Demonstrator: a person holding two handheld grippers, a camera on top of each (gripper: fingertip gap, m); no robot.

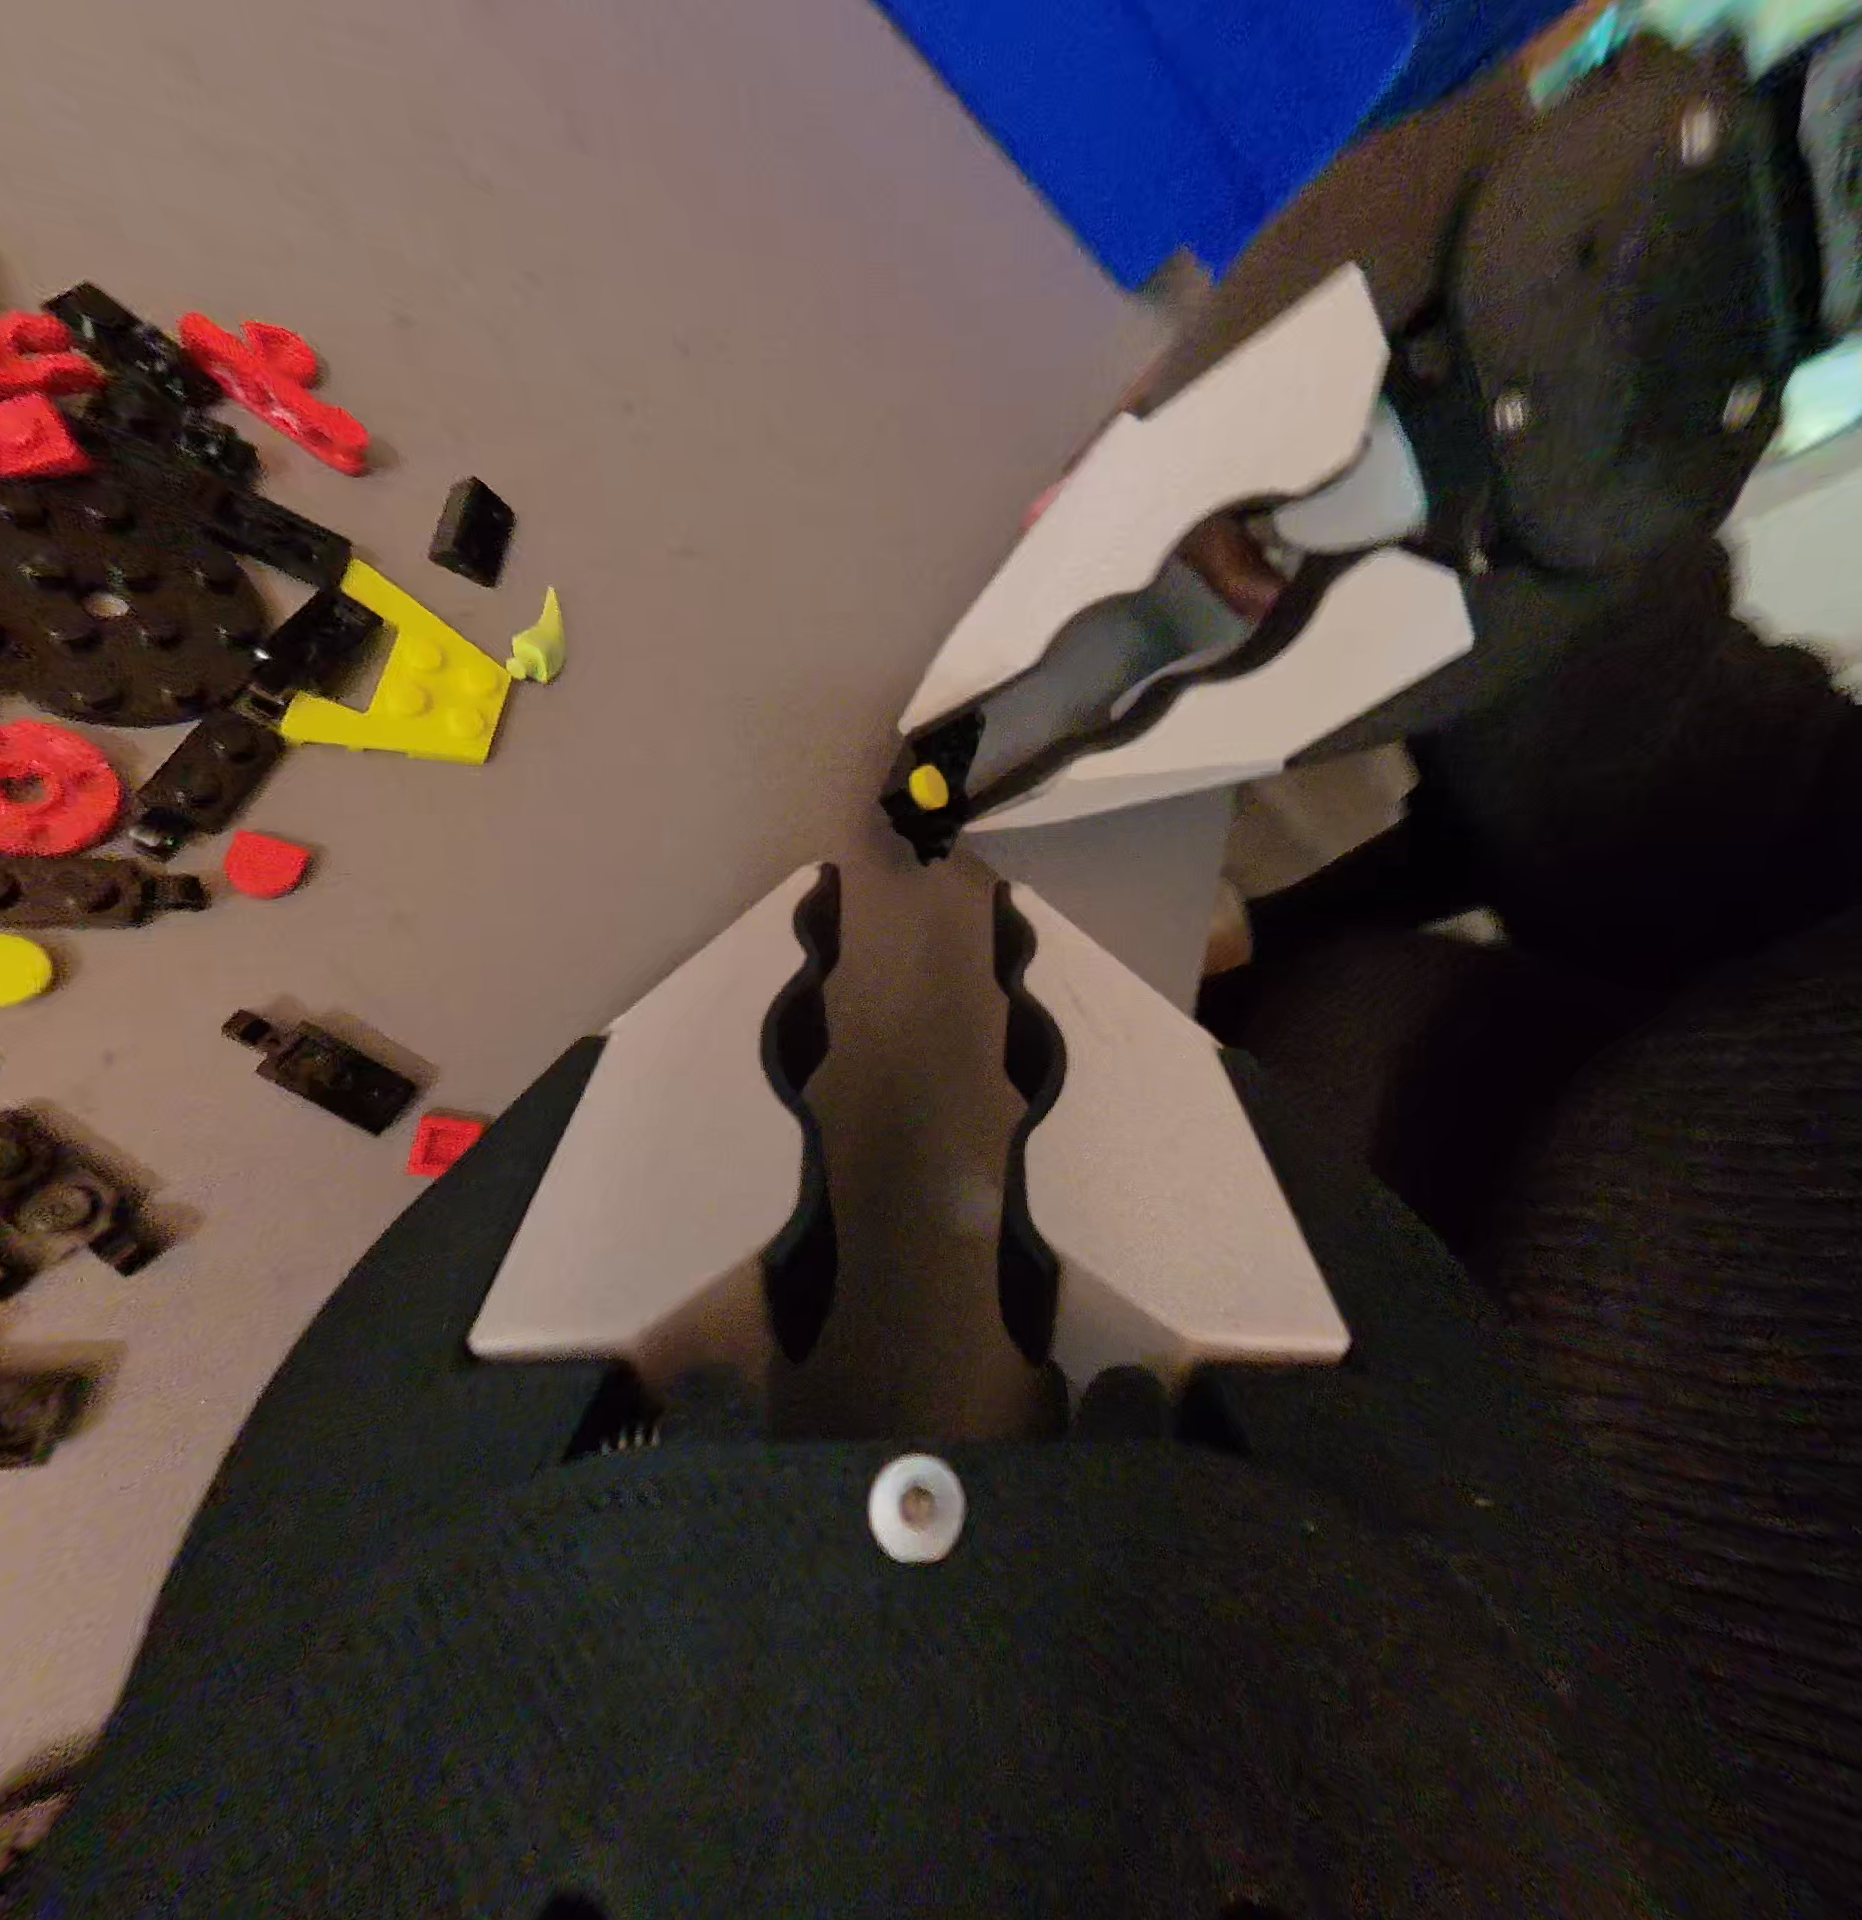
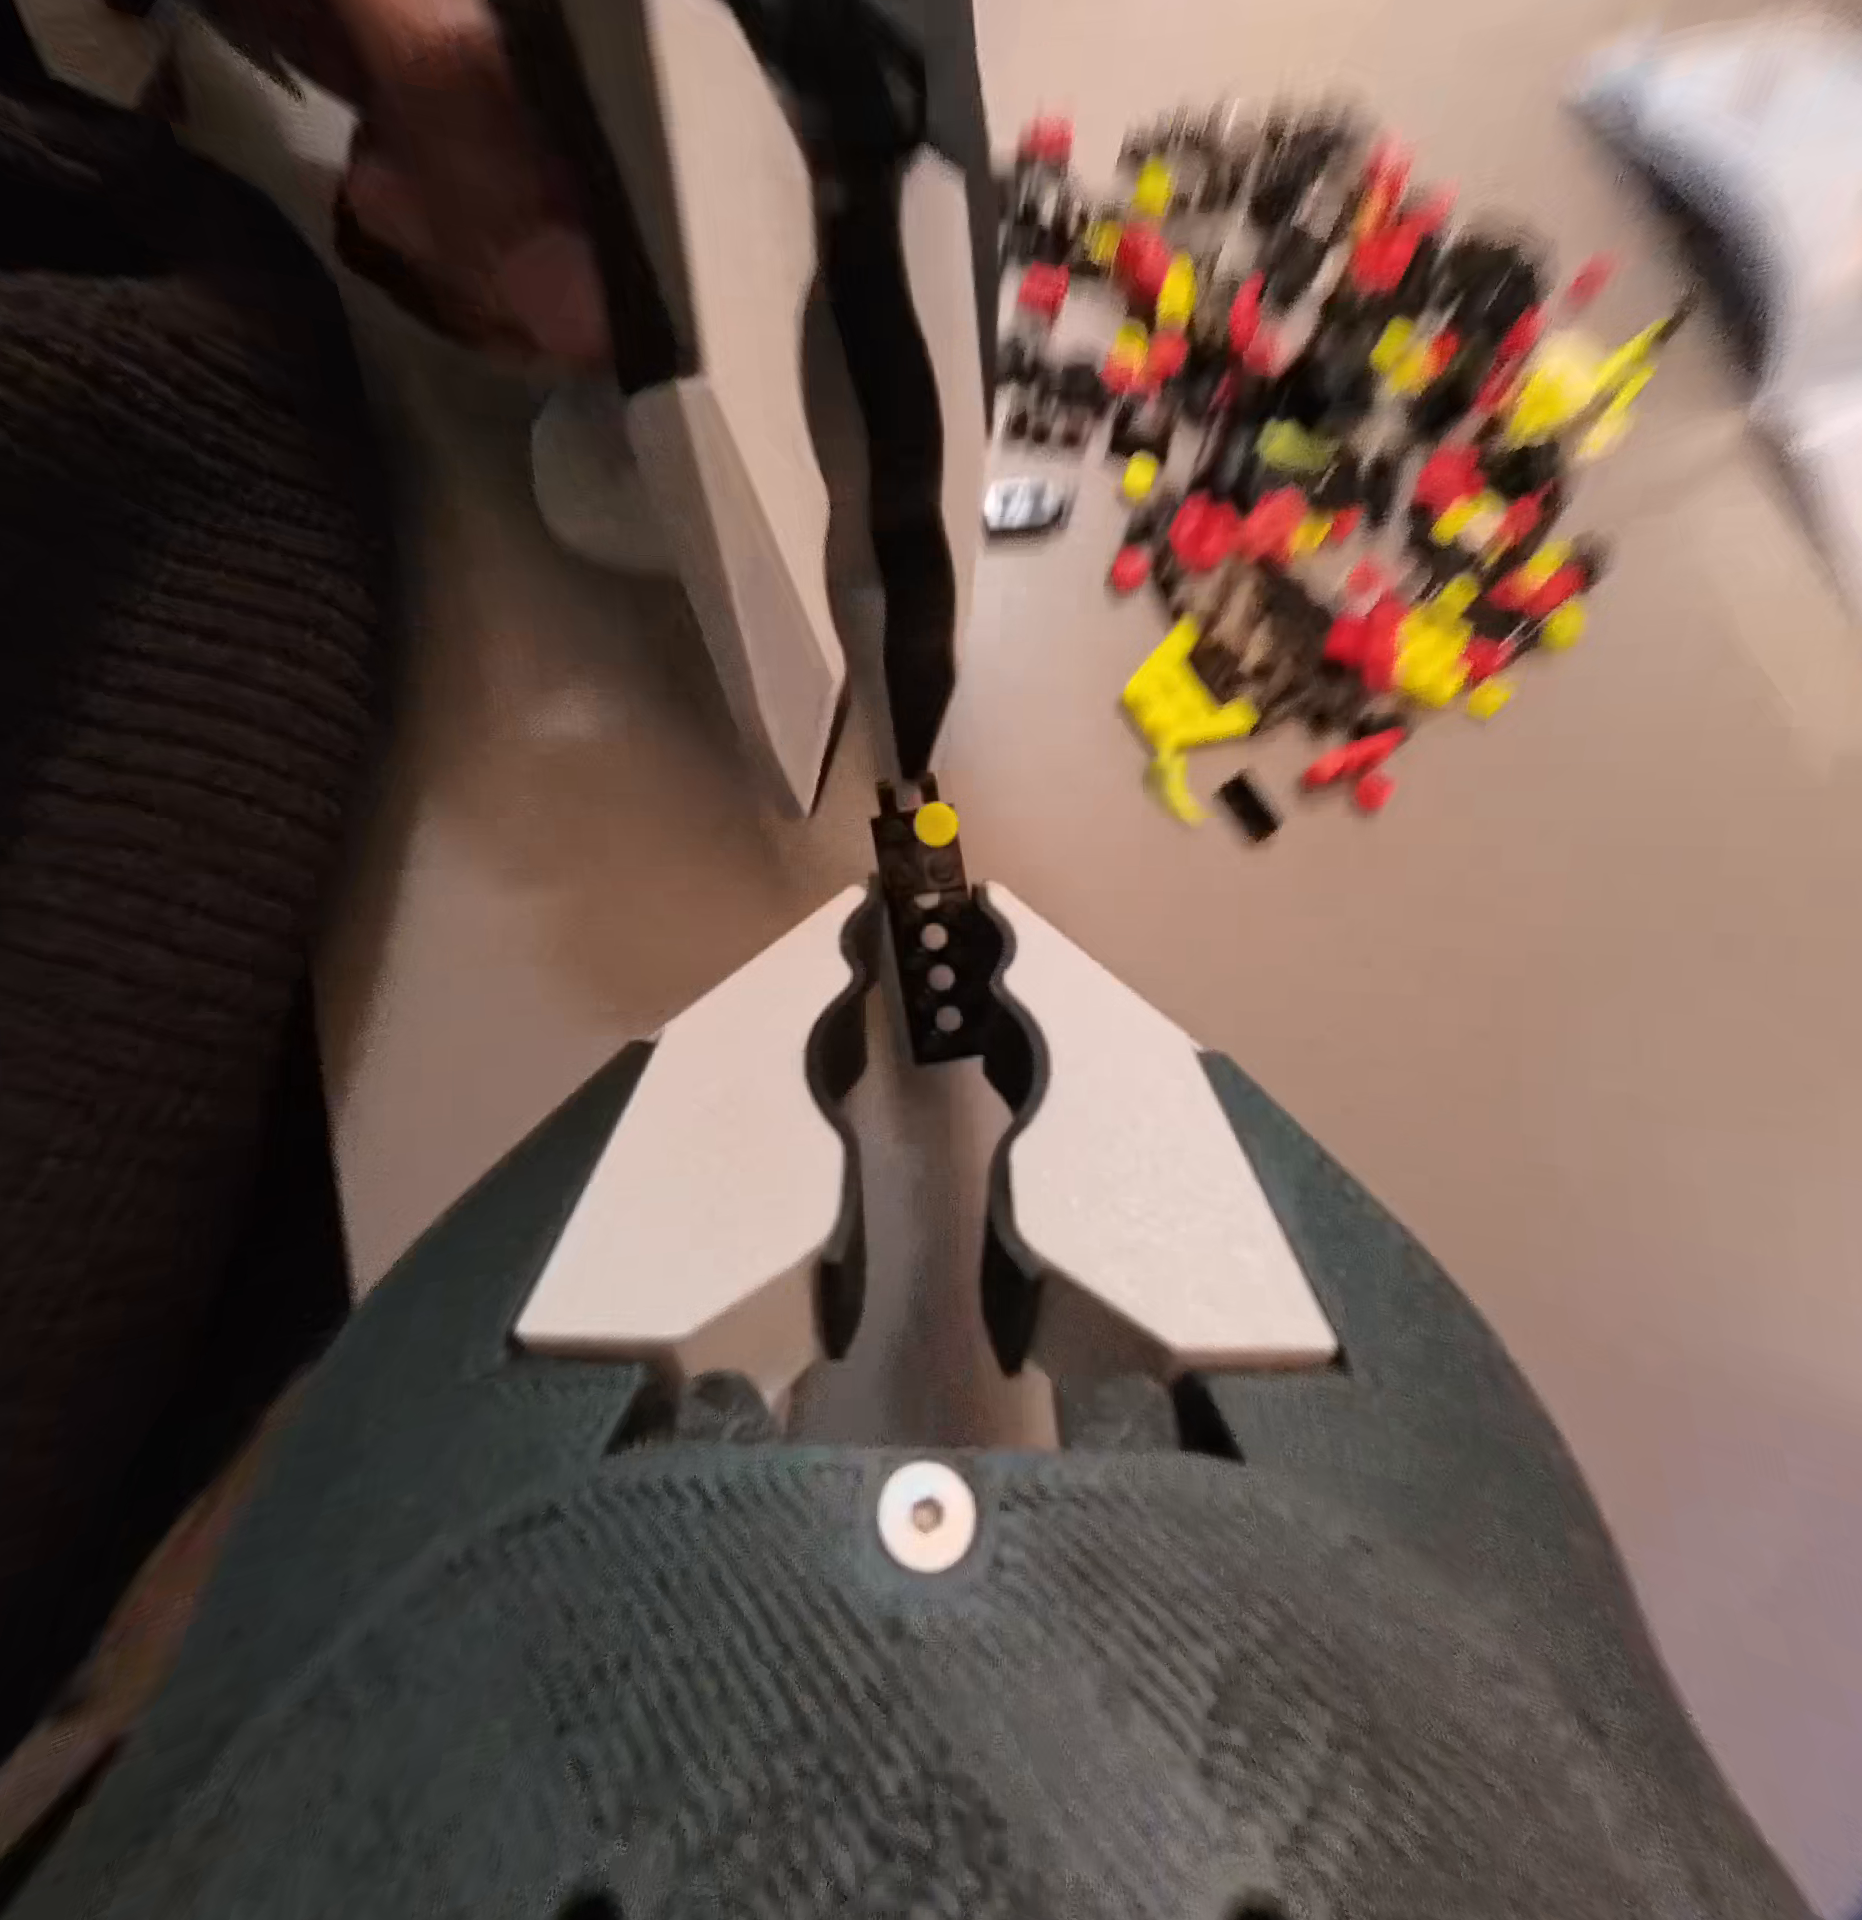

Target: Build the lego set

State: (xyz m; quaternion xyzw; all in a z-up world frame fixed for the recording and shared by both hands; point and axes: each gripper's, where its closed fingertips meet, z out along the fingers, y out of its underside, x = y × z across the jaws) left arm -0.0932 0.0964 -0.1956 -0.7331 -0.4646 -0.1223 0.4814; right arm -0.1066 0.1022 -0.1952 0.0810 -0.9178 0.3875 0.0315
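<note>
My right gripper (image 2: 927, 896) is shut on a small black Lego assembly (image 2: 933, 977) with a row of holes and a yellow round stud (image 2: 935, 823) on its front end. It holds the piece above the table. In the left wrist view the same assembly (image 1: 932, 790) sticks out of the right gripper's (image 1: 942, 764) tips. My left gripper (image 1: 911, 891) is open and empty, its tips just below the assembly and not touching it. In the right wrist view the left gripper (image 2: 906, 764) comes down from the top, its tips right at the piece's far end.
A pile of loose black, red and yellow Lego parts (image 1: 127, 623) lies on the grey table at the left, including a yellow wedge plate (image 1: 418, 686) and a black round plate (image 1: 96, 613). The pile shows blurred in the right wrist view (image 2: 1322, 468). A blue object (image 1: 1145, 114) lies beyond.
</note>
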